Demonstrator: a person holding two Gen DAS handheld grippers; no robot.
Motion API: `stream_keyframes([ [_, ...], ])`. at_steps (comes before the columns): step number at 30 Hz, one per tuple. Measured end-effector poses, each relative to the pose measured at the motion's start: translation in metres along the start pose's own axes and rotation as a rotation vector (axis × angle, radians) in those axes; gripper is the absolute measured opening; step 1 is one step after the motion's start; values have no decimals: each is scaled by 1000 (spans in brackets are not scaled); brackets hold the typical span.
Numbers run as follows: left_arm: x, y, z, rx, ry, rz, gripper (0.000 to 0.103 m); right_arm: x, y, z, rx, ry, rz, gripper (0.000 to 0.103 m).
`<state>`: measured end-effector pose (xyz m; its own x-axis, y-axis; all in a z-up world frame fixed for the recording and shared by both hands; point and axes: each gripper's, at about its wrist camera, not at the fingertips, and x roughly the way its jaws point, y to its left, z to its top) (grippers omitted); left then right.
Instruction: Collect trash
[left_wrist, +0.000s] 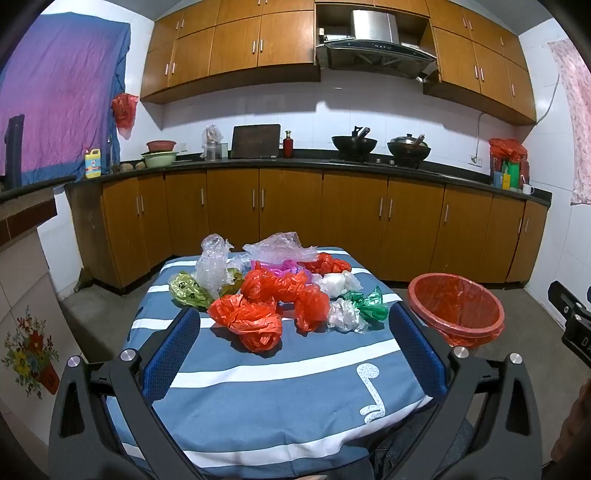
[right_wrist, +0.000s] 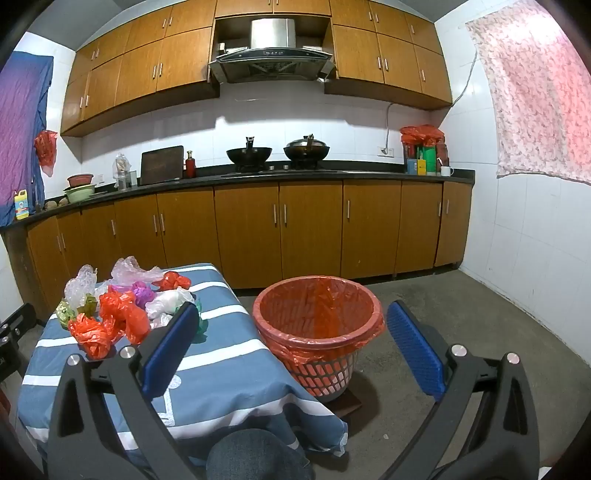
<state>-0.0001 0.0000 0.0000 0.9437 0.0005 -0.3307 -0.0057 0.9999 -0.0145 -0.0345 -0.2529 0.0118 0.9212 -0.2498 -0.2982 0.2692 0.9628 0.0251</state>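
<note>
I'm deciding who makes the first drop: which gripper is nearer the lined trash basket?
Right. The right gripper faces the trash basket, framing it between open fingers. The left gripper hovers over the table, basket off to its right.

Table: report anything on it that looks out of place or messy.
A heap of crumpled plastic bags, orange, clear, green, white and purple, litters the striped tablecloth. None is in the orange-lined wastebasket standing beside the table. Nothing looks spilled or broken. Left gripper and right gripper are open and empty.
</note>
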Motion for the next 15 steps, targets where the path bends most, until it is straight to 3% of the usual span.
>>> stream_keyframes([
  [15, 0, 0, 0, -2, 5, -1, 101, 1, 0, 0, 2, 0, 0, 99],
])
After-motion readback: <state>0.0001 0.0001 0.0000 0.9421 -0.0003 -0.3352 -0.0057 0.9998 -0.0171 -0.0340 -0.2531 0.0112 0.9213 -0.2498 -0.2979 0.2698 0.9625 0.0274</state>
